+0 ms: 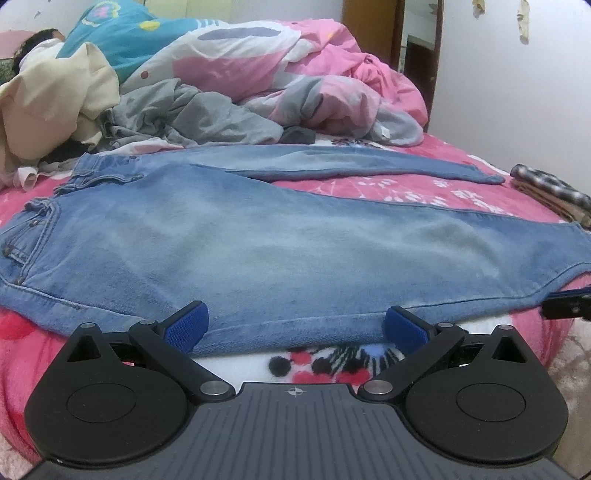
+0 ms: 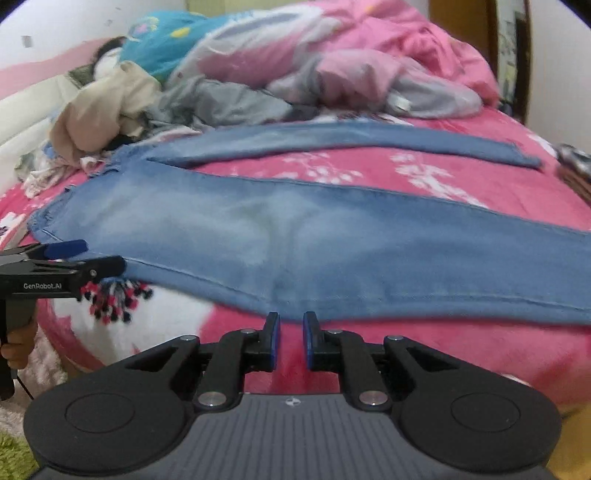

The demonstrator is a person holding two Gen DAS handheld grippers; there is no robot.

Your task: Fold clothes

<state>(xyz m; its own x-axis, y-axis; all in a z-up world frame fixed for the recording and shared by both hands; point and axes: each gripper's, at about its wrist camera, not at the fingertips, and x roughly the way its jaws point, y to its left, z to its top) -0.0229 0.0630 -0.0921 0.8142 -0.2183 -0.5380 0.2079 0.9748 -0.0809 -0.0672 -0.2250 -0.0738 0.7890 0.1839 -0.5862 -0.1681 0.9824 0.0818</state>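
Light blue jeans point(image 1: 258, 240) lie flat on the pink floral bed, waist to the left, legs spread apart to the right. My left gripper point(image 1: 295, 325) is open wide, its blue pads point(image 1: 188, 326) at the near seam of the front leg, nothing held. In the right wrist view the jeans point(image 2: 295, 240) fill the middle. My right gripper point(image 2: 290, 334) has its jaws nearly together with a narrow gap, just short of the jeans' near edge, holding nothing. The left gripper point(image 2: 74, 258) shows at the left edge there, by the waist end.
A heap of clothes lies behind the jeans: a beige garment point(image 1: 51, 103), grey garments point(image 1: 192, 114) and a pink quilt point(image 1: 332, 74). A person in a teal top point(image 1: 122, 33) lies at the back left. A dark patterned item point(image 1: 554, 188) sits at the right bed edge.
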